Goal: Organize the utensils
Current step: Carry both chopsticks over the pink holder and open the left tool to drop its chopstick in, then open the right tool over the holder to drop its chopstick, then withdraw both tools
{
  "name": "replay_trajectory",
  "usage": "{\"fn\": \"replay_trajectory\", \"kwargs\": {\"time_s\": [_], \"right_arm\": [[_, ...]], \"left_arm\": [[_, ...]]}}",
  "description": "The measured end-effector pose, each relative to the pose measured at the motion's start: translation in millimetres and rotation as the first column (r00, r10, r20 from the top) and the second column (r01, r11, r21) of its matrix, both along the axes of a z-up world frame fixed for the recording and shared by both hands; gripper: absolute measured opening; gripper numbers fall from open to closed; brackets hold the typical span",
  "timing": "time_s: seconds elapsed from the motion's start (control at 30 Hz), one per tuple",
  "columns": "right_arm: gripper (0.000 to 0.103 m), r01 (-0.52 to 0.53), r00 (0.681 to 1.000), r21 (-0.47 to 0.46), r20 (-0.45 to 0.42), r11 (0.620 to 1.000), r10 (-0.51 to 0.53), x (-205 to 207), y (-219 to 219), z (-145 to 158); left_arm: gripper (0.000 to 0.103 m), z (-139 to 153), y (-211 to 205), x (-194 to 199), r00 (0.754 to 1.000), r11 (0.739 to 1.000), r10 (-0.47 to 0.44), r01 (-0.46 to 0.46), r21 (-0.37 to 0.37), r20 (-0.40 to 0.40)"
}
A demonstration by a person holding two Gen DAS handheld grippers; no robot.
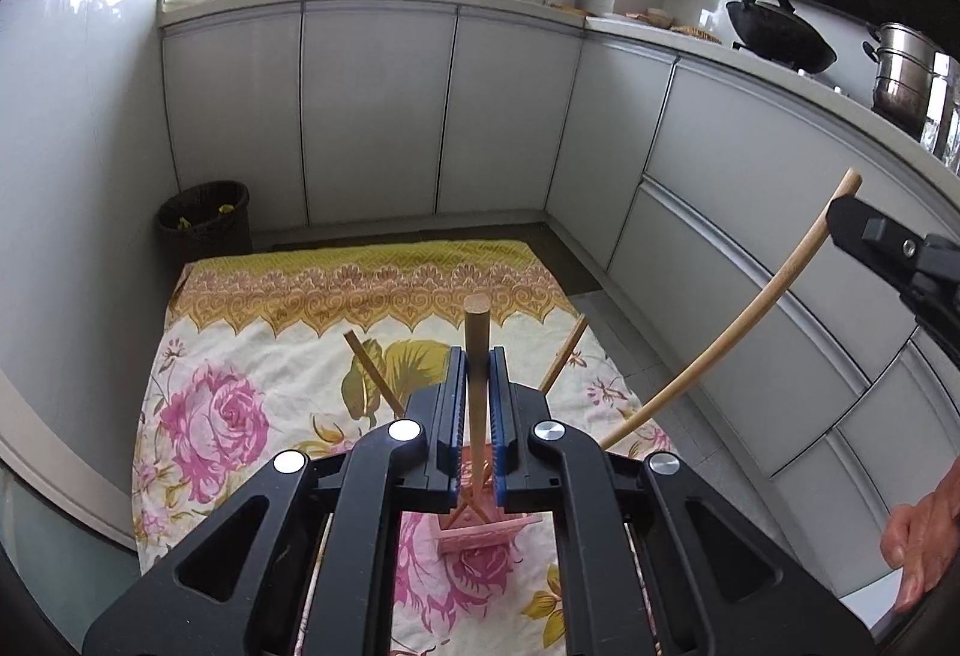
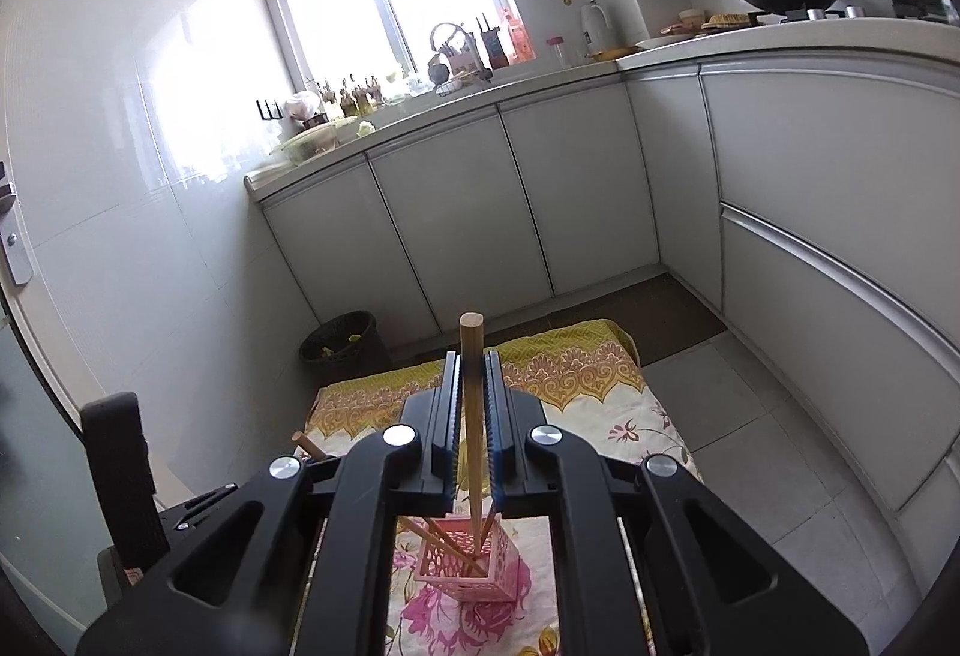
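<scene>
1. The left gripper point(image 1: 478, 356) has its blue-padded jaws closed on a round light-wood chopstick point(image 1: 477, 332). The stick stands up between the pads, and its cut end pokes out above them.
2. The lower end of that stick reaches down into a pink openwork plastic utensil holder point(image 1: 480, 527), which sits on the floral cloth with a yellow patterned border point(image 1: 252, 356).
3. Two more wooden chopsticks point(image 1: 372, 374) lean out of the holder to either side behind the left jaws.
4. The right gripper point(image 2: 474, 362) is likewise clamped on a second round wooden chopstick point(image 2: 472, 350). That stick runs down into the same pink holder point(image 2: 474, 566), whose square rim is open toward the camera, with other sticks crossing inside.
5. In the left view the right-hand stick point(image 1: 720, 332) arches from the holder up to the right gripper's black tip point(image 1: 864, 230), with clear air beneath it.
6. The cloth's far edge stops short of the grey-white cabinet doors point(image 1: 372, 110), leaving a dark strip of floor. A dark woven waste bin point(image 1: 204, 218) fills the left corner.
7. Bare grey floor tiles point(image 2: 738, 404) lie to the right of the cloth, up to the drawer fronts.
8. A person's bare hand point(image 1: 918, 542) shows at the lower right edge of the left view.
</scene>
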State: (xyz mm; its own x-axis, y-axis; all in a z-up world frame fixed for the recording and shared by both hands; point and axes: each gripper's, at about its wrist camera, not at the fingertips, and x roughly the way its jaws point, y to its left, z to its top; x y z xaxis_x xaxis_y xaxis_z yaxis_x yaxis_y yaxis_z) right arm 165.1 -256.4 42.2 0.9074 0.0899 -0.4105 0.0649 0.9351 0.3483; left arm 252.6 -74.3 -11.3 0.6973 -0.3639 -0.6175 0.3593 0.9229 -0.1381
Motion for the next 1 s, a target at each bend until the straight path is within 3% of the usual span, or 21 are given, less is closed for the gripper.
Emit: {"fn": "replay_trajectory", "kwargs": {"time_s": [0.07,0.17,0.37,0.53,0.8,0.83,0.93,1.0], "right_arm": [[0.008,-0.006,1.0,0.0,-0.018,1.0,0.006,8.9,3.6,-9.8],[0.008,-0.014,0.999,-0.003,-0.037,1.0,0.014,20.4,10.3,-21.7],[0.008,-0.031,0.998,-0.022,-0.046,0.999,0.03,34.8,26.7,-31.3],[0.008,-0.044,0.998,-0.051,-0.046,0.998,0.042,41.7,40.6,-33.7],[0.009,-0.049,0.991,-0.093,-0.125,0.994,0.037,54.6,59.5,-57.9],[0.015,-0.044,0.991,-0.097,-0.127,0.994,0.031,54.0,59.8,-59.2],[0.048,-0.017,0.995,-0.076,-0.101,0.997,0.009,45.3,57.6,-55.4],[0.056,0.005,0.998,-0.056,-0.062,0.998,-0.009,34.6,54.0,-48.9]], "left_arm": [[0.007,-14.3,0.5,6.0,0.999,1.0,-0.004,0.005,0.002,-0.041],[0.012,-16.6,8.4,4.4,0.999,1.0,0.003,-0.004,-0.023,-0.038],[0.016,21.1,39.1,-18.5,0.997,0.992,0.042,-0.034,-0.118,0.066],[0.026,45.3,66.9,-40.1,0.984,0.981,0.11,-0.086,-0.172,0.139],[0.033,32.1,78.0,-44.1,0.985,0.983,0.128,-0.11,-0.146,0.118],[0.037,29.1,78.5,-43.5,0.985,0.984,0.13,-0.114,-0.136,0.113],[0.043,24.8,78.9,-43.5,0.982,0.985,0.149,-0.137,-0.108,0.114],[0.048,24.8,79.5,-46.0,0.981,0.985,0.152,-0.141,-0.1,0.117]]}}
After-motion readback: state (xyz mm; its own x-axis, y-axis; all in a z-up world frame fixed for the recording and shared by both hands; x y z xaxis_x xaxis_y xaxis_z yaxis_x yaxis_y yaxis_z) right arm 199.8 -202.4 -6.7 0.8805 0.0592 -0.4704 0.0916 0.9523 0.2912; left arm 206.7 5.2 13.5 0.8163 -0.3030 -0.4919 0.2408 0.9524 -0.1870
